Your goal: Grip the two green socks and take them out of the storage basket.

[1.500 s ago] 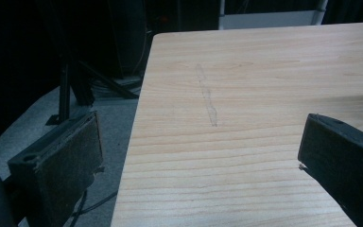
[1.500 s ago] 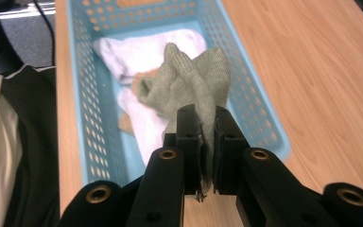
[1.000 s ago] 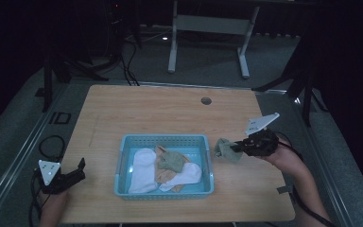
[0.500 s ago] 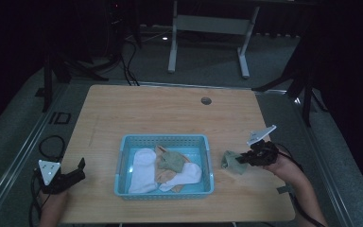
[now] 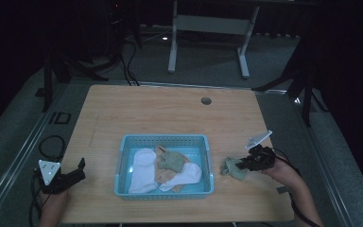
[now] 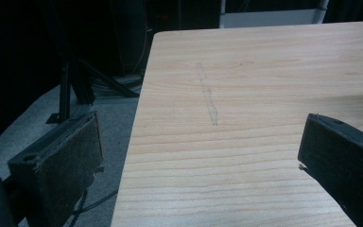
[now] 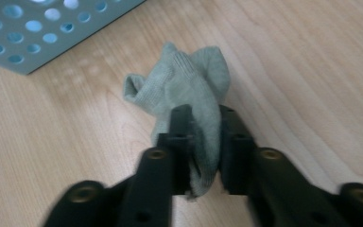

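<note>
Pinching a grey-green sock (image 7: 189,90) between its closed jaws, the right gripper (image 5: 244,164) is holding it low over the wooden table (image 5: 170,113), just right of the blue basket (image 5: 208,161) of socks. The left gripper (image 5: 75,171) is resting near the table's left edge, jaws wide apart.

left gripper (image 5: 81,167) — black, grey plate | right gripper (image 7: 202,124) — black (brass screws)

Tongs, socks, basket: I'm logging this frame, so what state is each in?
Left tongs: open, holding nothing.
Right tongs: shut on green sock, right of basket.
Basket: upright, holding socks.
White socks: lying in basket.
</note>
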Available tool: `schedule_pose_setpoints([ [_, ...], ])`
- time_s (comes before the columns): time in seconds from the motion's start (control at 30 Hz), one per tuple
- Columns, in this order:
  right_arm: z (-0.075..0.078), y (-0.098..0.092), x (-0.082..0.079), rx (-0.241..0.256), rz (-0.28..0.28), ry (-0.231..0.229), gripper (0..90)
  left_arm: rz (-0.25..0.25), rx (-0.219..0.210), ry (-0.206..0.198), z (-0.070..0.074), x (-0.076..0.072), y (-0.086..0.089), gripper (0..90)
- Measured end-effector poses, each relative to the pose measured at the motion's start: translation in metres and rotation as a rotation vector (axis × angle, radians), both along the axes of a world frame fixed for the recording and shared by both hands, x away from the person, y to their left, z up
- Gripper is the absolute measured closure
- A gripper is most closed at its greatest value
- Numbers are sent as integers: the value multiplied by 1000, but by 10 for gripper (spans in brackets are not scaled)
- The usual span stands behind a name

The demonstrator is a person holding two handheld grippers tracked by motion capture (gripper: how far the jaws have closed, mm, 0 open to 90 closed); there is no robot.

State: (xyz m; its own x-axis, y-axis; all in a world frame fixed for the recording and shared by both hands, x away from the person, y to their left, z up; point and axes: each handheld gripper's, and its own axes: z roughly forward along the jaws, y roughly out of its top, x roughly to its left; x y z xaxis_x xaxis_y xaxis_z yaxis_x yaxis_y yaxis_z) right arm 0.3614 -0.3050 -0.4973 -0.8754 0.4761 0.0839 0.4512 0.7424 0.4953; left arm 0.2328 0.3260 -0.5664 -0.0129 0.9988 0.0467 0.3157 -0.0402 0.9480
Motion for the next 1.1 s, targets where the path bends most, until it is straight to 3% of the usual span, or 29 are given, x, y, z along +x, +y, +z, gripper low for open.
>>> schedule_pose_setpoints([
  [0.07, 2, 0, 1, 6, -5, -2, 739, 0, 0, 0, 0, 0, 0, 4],
  [0.13, 11, 0, 2, 21, 2, 14, 611, 0, 0, 0, 0, 0, 0, 3],
  [0.33, 33, 9, 0, 27, 34, -4, 542, 0, 0, -1, 0, 0, 0, 4],
  [0.53, 54, 18, -1, 33, 20, -67, 524, 1, -1, -1, 0, 0, 0, 4],
  [0.77, 69, 33, 0, 73, 34, -67, 507, 0, -1, -2, 0, 0, 0, 3],
  [1.1, 80, 61, 1, 70, 94, -86, 506, -1, -2, -1, 0, 0, 0, 4],
])
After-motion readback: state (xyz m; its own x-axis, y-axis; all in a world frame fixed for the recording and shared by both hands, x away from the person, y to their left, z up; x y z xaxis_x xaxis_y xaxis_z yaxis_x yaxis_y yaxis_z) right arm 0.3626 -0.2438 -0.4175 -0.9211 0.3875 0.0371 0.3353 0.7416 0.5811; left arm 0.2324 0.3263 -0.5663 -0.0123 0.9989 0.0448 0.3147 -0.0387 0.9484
